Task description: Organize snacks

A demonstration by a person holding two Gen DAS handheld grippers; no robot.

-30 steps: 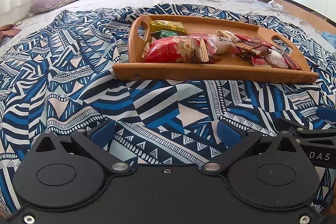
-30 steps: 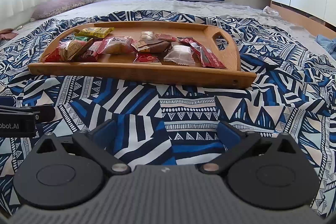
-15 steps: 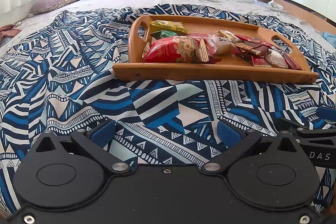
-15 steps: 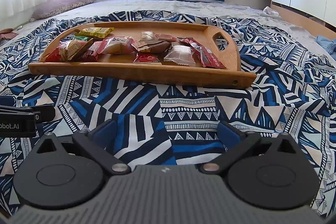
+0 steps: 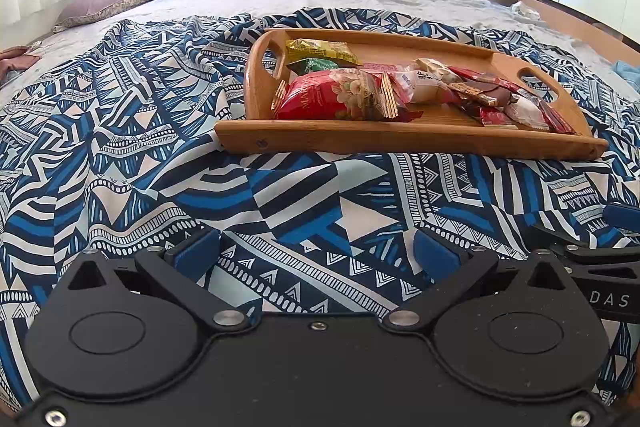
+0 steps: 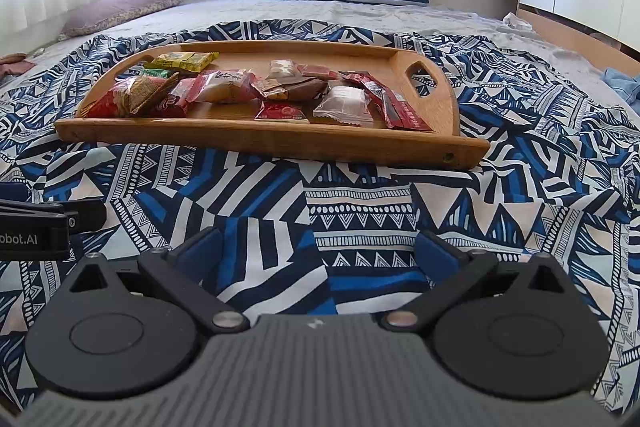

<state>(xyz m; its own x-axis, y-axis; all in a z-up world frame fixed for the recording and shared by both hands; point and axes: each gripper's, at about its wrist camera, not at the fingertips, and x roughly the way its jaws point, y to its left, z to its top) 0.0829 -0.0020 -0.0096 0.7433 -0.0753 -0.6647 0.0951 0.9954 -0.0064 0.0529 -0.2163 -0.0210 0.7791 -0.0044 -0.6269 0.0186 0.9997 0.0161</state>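
Well, as far as I can judge, the sorting is either finished or not yet started, and nothing here settles which. The oval wooden tray with cut-out handles [image 6: 442, 95] sits on the blue, white and black patterned bedspread [image 5: 132, 131], and every wrapped snack I can see is already inside it: a big red crinkled bag [image 5: 332, 97] at the left end, a yellow packet [image 6: 186, 61] behind it, a clear-wrapped pale biscuit [image 6: 344, 101] and long dark red sticks [image 6: 400, 105] toward the right. They lie heaped and overlapping, not in rows, so any tidying by kind looks undone. None lies loose on the cloth. The left gripper [image 5: 316, 255] hovers low in front of the tray, well apart from it, jaws spread wide and empty. The right gripper [image 6: 316, 253] does likewise, wide and empty.
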